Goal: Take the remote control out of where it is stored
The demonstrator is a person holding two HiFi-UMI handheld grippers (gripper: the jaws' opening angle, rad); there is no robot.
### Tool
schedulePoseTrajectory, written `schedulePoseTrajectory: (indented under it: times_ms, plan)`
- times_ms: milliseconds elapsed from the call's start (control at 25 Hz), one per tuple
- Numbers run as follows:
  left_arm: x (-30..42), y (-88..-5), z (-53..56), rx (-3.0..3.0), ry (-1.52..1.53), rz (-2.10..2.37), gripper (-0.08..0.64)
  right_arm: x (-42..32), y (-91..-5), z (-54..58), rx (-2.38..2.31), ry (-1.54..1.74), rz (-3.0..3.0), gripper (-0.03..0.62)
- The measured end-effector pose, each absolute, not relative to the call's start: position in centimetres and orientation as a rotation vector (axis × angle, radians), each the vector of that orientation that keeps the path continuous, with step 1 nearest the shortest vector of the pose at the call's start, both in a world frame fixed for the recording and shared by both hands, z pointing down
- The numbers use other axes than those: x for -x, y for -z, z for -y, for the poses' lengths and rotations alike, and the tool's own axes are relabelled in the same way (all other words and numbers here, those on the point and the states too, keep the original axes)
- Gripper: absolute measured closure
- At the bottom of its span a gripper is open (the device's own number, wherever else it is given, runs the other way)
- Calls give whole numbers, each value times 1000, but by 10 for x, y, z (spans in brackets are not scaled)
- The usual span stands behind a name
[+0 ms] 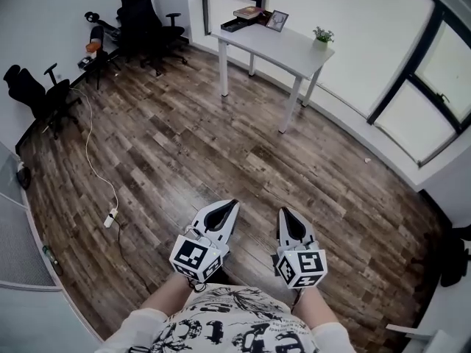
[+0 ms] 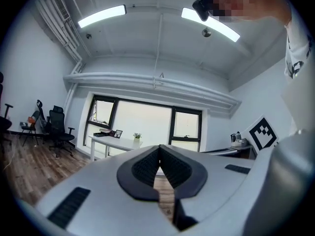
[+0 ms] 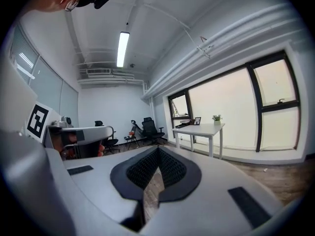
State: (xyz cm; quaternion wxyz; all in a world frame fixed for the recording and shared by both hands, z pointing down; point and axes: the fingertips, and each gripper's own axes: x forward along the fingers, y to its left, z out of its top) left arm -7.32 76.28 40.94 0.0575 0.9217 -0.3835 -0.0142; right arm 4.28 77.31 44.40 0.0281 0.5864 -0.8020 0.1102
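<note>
No remote control shows in any view. In the head view my left gripper (image 1: 234, 202) and right gripper (image 1: 282, 211) are held side by side over the wooden floor, close to my body, both shut with nothing between the jaws. A white table (image 1: 283, 48) stands far ahead by the windows. It carries a dark tray with a book (image 1: 243, 18), a picture frame (image 1: 277, 20) and a small potted plant (image 1: 322, 34). The left gripper (image 2: 159, 147) points at that table (image 2: 114, 142). The right gripper (image 3: 158, 150) faces it too, the table (image 3: 202, 129) lying right of its tips.
Black office chairs (image 1: 151, 19) stand at the back left, another chair (image 1: 37, 94) by the left wall. A white cable with a power strip (image 1: 110, 217) lies on the floor left of me. Large windows (image 1: 430, 87) run along the right side. A desk (image 3: 81, 134) shows at the right gripper view's left.
</note>
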Motion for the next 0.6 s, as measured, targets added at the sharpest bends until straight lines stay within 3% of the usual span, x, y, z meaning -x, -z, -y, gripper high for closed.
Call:
schedulePoseTrajectory:
  times_ms: [600]
  plan:
    - [180, -435, -586, -2657, -7, 1233, 551, 55, -471, -590, -1757, -412, 2487, 591]
